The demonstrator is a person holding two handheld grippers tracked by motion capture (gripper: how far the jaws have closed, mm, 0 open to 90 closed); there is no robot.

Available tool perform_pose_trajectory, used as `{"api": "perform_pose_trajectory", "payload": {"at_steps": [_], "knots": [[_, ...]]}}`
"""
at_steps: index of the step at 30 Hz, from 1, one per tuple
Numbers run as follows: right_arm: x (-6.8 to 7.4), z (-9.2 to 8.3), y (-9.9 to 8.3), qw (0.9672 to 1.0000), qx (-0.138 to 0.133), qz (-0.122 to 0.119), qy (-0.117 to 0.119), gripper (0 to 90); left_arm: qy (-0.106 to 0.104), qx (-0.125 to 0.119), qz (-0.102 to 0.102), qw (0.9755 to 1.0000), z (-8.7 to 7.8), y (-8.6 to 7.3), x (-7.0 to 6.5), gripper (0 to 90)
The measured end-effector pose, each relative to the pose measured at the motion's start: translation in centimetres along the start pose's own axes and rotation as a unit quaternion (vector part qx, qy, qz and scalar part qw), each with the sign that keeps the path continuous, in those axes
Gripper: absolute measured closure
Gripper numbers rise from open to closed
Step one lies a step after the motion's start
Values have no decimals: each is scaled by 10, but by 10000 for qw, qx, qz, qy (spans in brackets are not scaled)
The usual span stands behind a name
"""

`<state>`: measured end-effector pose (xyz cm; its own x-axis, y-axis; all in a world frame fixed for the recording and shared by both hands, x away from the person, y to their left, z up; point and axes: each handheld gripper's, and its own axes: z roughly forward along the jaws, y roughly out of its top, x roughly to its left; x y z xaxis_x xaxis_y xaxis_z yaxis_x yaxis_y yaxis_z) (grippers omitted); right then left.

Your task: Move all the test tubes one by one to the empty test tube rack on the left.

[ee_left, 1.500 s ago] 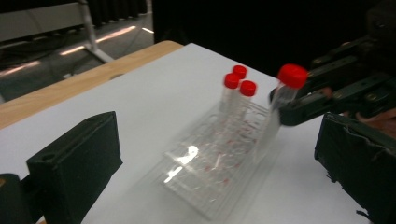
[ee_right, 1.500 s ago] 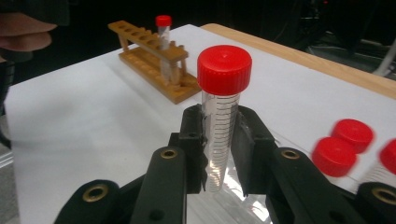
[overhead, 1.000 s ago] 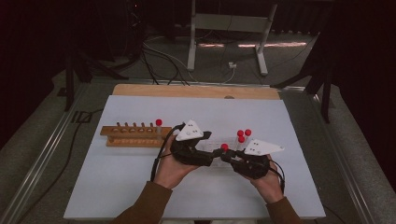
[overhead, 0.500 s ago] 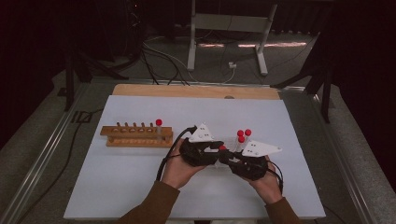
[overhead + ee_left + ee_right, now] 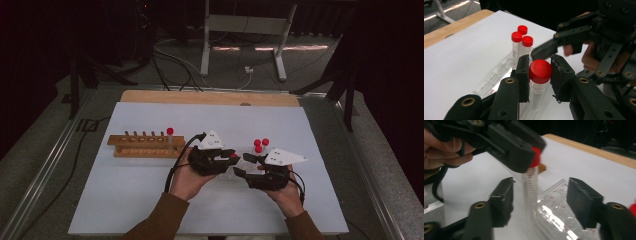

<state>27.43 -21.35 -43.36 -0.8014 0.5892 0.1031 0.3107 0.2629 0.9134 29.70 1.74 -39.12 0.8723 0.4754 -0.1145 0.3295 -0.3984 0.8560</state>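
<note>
Toward the white sheet's point(image 5: 150, 200) left edge stands the wooden tube rack point(image 5: 142, 146); we should carry the clear red-capped test tube point(image 5: 538, 82) there upright. Our left gripper point(image 5: 539, 75) pinches its cap near the sheet's middle, above the clear plastic holder point(image 5: 559, 212). Our right gripper point(image 5: 540, 200), jaws just opening, stands spread clear of the tube and should back away first.

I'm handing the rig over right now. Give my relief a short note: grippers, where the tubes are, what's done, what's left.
Left gripper: shut on the red cap of a tube, held upright.
Right gripper: jaws have just been opening and stand clear on either side of that tube's body.
Clear plastic rack: three red-capped tubes stand at its far end.
Wooden rack: one capped tube at its right end, other holes free.
Done: the tube has passed to the left gripper.
Left: probably to seat it in the wooden rack, then the other three.
</note>
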Motion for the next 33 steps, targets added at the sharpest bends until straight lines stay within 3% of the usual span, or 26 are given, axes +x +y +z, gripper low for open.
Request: {"api": "perform_pose_trajectory", "payload": {"at_steps": [4,10,19,33], "knots": [[-5,-5,0,9997,-154,80,-160,189,81,-23,-63,9999,-6,-1,5,710],[-12,-11,-1,9985,-281,174,-441,34,189,-96,-147,9997,-17,-4,12,710],[-21,-19,-2,9963,-354,239,-745,0,386,-170,-302,9987,-35,-8,24,710],[-33,-30,-4,9939,-467,390,-915,0,827,-208,-521,9950,-66,-19,46,710]]}}
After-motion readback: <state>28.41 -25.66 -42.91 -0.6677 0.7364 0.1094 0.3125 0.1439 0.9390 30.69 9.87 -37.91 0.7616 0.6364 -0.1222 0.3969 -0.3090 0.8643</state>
